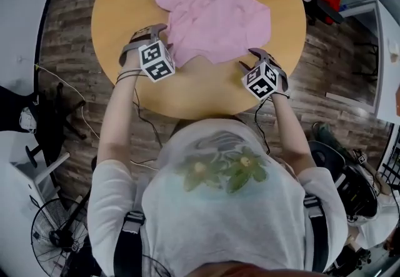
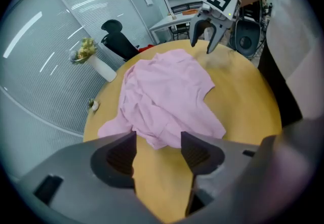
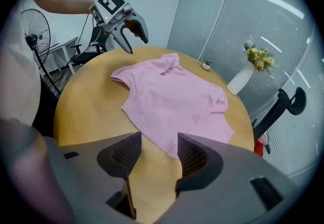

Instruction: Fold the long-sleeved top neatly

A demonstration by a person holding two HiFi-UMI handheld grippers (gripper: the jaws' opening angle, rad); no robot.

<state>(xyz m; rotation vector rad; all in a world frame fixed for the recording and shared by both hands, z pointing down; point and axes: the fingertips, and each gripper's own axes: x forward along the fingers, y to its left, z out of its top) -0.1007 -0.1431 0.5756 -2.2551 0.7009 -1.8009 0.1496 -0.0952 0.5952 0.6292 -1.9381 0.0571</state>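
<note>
Two grippers, left gripper (image 1: 150,33) and right gripper (image 1: 262,57), jaws spread, nothing between, held low at the near corners of the pink long-sleeved top (image 1: 215,16). Top rumpled, unfolded, on the round table (image 1: 206,91); stance likely chosen for pinching the hem and pulling flat

No letters, numbers, brand names or labels are legible in any view. The only sign-like marks I see are black-and-white square code patterns. They are on the left marker cube (image 1: 156,60) of my left gripper (image 2: 158,147) and the right marker cube (image 1: 260,80) of my right gripper (image 3: 154,149). These are blocks, not characters. My shirt (image 1: 219,207) carries a picture print of green leaves and yellow flowers, with no wording I can make out.
</note>
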